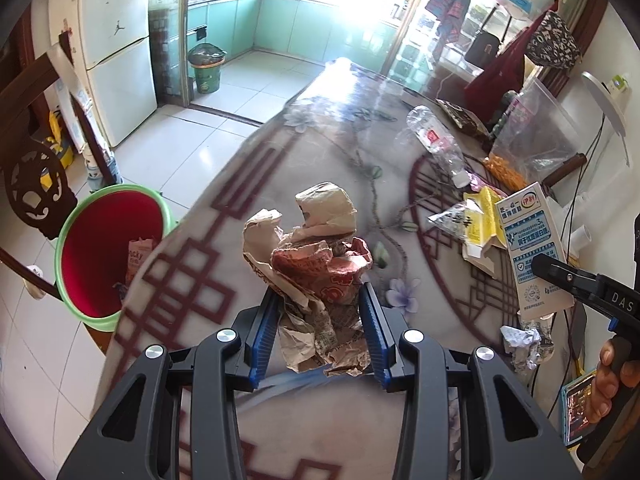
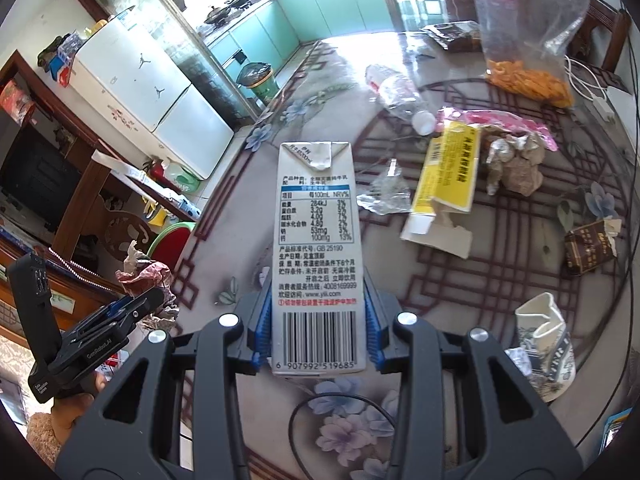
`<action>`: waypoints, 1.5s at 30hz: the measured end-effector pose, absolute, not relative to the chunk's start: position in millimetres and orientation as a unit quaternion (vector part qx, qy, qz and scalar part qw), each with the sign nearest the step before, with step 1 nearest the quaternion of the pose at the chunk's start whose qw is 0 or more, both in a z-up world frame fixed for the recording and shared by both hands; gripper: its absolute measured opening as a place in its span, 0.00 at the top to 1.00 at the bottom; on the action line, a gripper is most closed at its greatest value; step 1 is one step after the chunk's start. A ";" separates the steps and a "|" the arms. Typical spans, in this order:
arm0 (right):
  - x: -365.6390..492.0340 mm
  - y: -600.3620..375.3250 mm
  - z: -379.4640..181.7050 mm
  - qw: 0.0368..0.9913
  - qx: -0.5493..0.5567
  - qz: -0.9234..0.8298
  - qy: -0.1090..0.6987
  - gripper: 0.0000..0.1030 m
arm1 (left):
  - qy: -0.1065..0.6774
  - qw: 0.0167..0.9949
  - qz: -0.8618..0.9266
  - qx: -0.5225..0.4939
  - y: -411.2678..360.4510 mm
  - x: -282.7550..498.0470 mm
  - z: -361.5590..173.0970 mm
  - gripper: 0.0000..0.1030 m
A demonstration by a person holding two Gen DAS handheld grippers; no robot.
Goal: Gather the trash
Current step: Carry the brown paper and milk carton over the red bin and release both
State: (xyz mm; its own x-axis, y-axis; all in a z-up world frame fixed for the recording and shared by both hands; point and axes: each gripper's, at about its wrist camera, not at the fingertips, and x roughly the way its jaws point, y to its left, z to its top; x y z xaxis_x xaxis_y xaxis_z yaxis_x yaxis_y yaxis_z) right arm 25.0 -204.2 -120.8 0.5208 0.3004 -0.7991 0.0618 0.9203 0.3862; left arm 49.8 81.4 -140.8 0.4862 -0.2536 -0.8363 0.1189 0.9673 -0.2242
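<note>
- Left gripper (image 1: 320, 320): jaws clenched on a crumpled paper wad (image 1: 316, 268), brown and red-printed, held above the table (image 1: 224, 208) edge
- The wad rises well past the blue pads (image 1: 374, 332); its lower end hangs between them
- Right gripper (image 2: 318, 328): jaws clenched on a milk carton (image 2: 318, 248), held upright, nutrition panel and barcode facing the camera
- In the left view the carton (image 1: 532, 256) shows at the right, pinched by the right gripper's black finger
- In the right view the left gripper (image 2: 120, 312) shows at the lower left with the wad (image 2: 148, 280) in it, near the table edge
- Bin (image 1: 108, 252): red inside, green rim, on the floor just beside the table's left edge; some packaging lies in it
- Still on the table: a clear bottle (image 2: 400, 96) on its side, a yellow box (image 2: 444, 176) torn open, clear film (image 2: 384, 192) beside it, a foil lump (image 2: 516, 160) on a pink wrapper, a brown carton (image 2: 588, 248), a crushed cup (image 2: 544, 352) near the right gripper
- A clear bag (image 2: 528, 40) holding orange snacks stands at the far side
- A black cable (image 2: 340, 404) loops under the right gripper
</note>
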 end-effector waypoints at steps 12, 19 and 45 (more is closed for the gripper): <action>38.2 -135.2 -114.0 0.853 0.163 0.082 0.489 0.64 | 0.493 0.861 -0.092 -0.085 149.3 58.5 -143.6 0.64; 45.5 -88.8 -115.6 0.850 0.151 0.086 0.497 0.64 | 0.497 0.859 -0.084 -0.092 196.3 62.4 -149.4 0.63; 69.4 15.1 -128.9 0.842 0.117 0.104 0.516 0.64 | 0.513 0.849 -0.064 -0.106 286.0 86.0 -174.5 0.63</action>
